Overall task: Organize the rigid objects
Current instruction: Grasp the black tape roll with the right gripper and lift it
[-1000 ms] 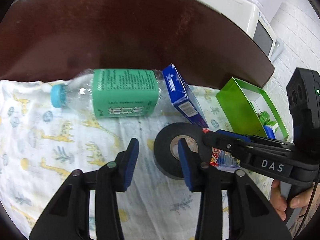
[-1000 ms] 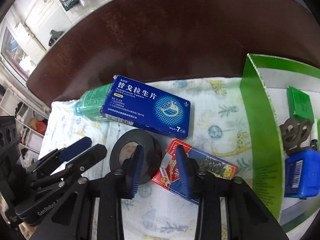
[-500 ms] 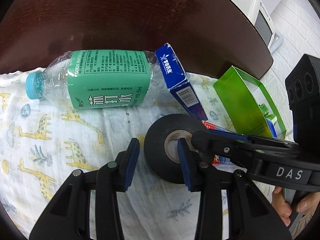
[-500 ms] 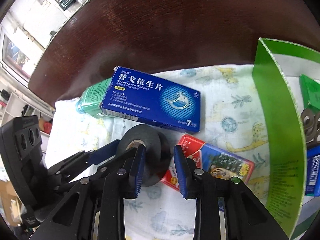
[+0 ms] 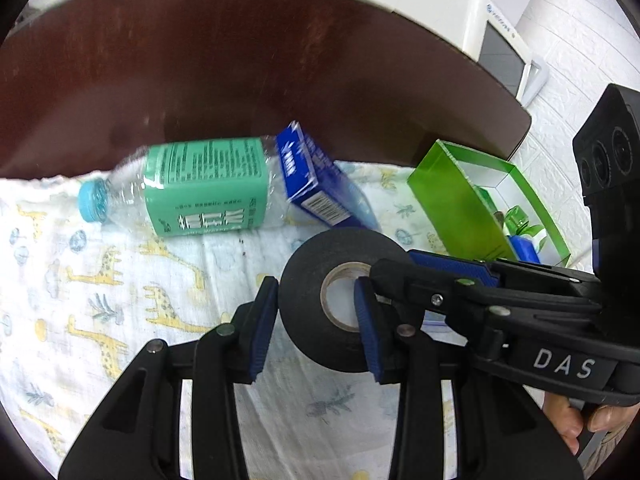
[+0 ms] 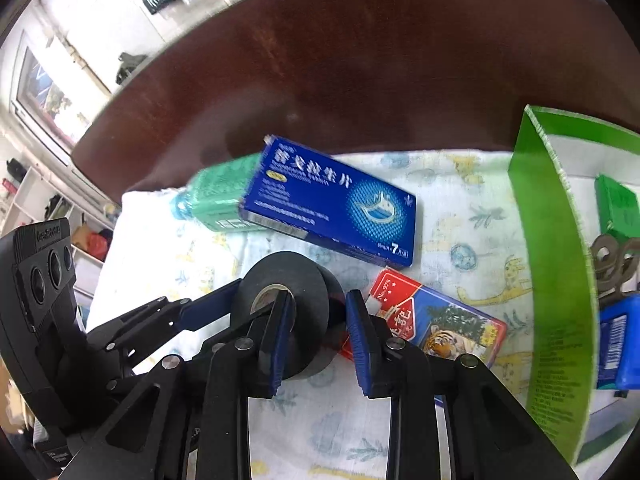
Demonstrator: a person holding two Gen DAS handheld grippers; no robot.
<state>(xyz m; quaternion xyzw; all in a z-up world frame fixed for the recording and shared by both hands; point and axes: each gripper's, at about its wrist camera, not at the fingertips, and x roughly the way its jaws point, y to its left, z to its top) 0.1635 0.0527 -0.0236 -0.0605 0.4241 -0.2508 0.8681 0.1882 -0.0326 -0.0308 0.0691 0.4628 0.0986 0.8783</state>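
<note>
On the left of the white cloth printed with yellow giraffes (image 5: 100,280) lies a clear plastic bottle with a green label and a light-blue cap (image 5: 200,188), on its side, cap pointing left. Its base touches a blue cardboard medicine box with white Chinese lettering (image 6: 332,204), which leans tilted against the bottle.

Nearer the cameras, in the middle of the cloth, sits the black roll of electrical tape with a pale cardboard core (image 5: 320,276). The left gripper (image 5: 316,316) straddles one side of the roll: its left blue pad stands at the roll's outer wall and its right pad reaches over the core hole. The pads look pressed close to the tape, but whether they actually clamp it cannot be told. The right gripper (image 6: 318,326) works the opposite side of the same roll, one pad over the core and the other just outside the rim; its jaws are parted and a gap shows beside the right pad.

Right of the tape, partly under it, lies a red-and-blue pack of playing cards with a tiger picture (image 6: 444,320). Farther right stands an open green cardboard box (image 6: 548,264) holding a small green box (image 6: 616,208), a dark metal clip (image 6: 612,260) and a blue plastic block (image 6: 620,344). The dark brown wooden table (image 5: 240,72) shows beyond the cloth.
</note>
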